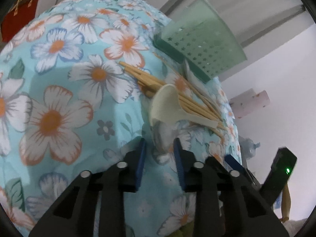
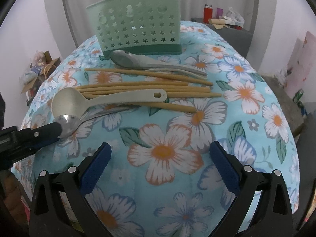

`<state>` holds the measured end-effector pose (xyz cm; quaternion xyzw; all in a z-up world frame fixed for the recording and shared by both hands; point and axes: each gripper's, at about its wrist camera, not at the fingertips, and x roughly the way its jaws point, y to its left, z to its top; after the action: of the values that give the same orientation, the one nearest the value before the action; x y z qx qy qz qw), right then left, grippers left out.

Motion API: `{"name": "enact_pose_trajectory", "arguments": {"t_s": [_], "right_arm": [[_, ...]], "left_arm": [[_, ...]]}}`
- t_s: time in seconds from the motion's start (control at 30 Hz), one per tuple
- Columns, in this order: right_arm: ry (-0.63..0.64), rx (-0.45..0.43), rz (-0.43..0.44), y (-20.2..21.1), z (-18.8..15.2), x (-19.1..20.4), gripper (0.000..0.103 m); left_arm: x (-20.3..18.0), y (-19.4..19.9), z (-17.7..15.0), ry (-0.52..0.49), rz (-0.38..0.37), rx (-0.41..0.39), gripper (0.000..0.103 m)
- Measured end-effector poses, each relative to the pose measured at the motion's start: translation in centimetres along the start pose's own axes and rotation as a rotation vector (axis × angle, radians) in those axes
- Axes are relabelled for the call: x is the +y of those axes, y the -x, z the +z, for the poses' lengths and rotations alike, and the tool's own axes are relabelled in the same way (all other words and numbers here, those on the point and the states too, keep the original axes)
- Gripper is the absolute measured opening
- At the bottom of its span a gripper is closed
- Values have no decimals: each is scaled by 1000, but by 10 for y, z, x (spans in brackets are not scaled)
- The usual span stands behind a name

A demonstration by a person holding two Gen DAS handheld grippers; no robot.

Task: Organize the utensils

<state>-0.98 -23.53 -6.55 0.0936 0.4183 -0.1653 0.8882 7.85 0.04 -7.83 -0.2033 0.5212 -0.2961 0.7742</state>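
Across the flowered cloth (image 2: 177, 136) on the counter, the near half lies bare under the right gripper (image 2: 160, 158), whose jaws are spread wide and hold nothing. Further back, chopsticks (image 2: 150, 87) and a cream spoon (image 2: 110, 99) lie in a row before the green holder (image 2: 138, 31) — close to the far edge. At the left edge the left gripper (image 2: 59, 131) pinches a steel spoon (image 2: 68, 123) by its bowl. No writing is legible.

Pale green plastic utensil holder with star-shaped holes (image 2: 136, 33): one
Cream plastic ladle-shaped spoon (image 2: 83, 101): one
Shiny metal spoons (image 2: 67, 123): at least two, a third pale handle unclear
Tan bamboo chopsticks (image 2: 150, 87): about eight, overlapping, exact count unclear
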Motion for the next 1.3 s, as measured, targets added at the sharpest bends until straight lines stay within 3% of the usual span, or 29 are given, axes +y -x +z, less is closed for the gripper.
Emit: {"name": "enact_pose_trajectory", "arguments": {"t_s": [0.1,0.4,0.63,0.73,0.83,0.97,1.13,1.3], "right_arm": [[-4,9,14,-1,-3,-1,95],[-20,25,70,-11,5,-9,95],[26,-1,107,0,4,-15,95],[48,-101,121,26,15,-13,89],[219,-199,122,46,27,22,89],[371,-195,150,39,21,73,85],[576,-198,88,8,1,134,78],[635,-211,-3,-9,6,151,69]], "left_arm": [[7,-3,2,25,-3,-10,8],[11,30,1,41,9,-17,3],[29,84,-3,89,-27,-118,2],[46,121,9,167,-105,-210,2],[53,150,18,160,-102,-323,2],[65,160,28,169,-104,-411,2],[78,145,38,179,-105,-398,2],[86,140,46,176,-114,-361,2]]}}
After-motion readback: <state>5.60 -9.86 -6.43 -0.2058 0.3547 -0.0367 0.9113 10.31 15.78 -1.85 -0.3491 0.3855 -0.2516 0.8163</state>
